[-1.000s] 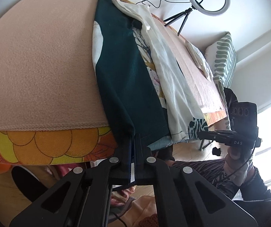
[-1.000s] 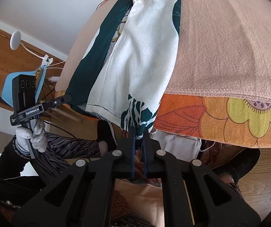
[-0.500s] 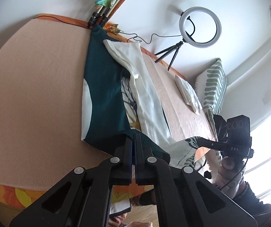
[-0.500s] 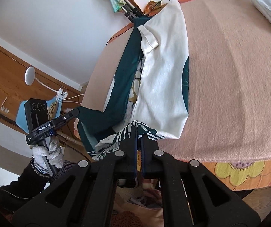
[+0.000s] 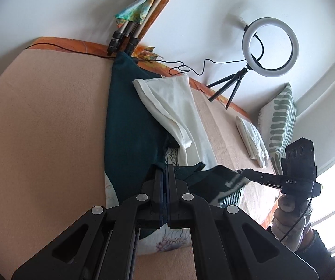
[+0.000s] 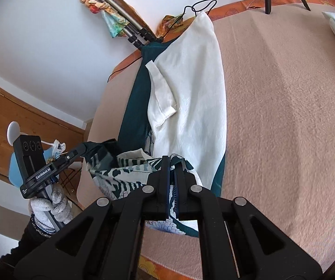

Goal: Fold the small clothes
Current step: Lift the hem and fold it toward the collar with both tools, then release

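Note:
A dark teal and white patterned garment (image 5: 130,126) (image 6: 190,98) lies lengthwise on the pink-covered table (image 5: 39,128) (image 6: 284,116), sides folded inward, the white inner side on top. My left gripper (image 5: 165,170) is shut on the garment's near hem at its teal corner. My right gripper (image 6: 172,163) is shut on the hem's other corner, where the fabric is striped teal and white. Both lift the hem above the table, and it curls back over the garment's middle. Each gripper shows in the other's view, held by a gloved hand (image 6: 50,205) (image 5: 288,219).
A ring light on a small tripod (image 5: 270,46) and folded tripod legs (image 5: 123,35) stand at the table's far edge, with a black cable (image 5: 190,67). A folded white cloth (image 5: 251,137) and a striped cushion (image 5: 281,114) lie at the right.
Both grippers rose and carried the hem from below the table's near edge forward over the table. The hem now doubles back over the garment's lower part.

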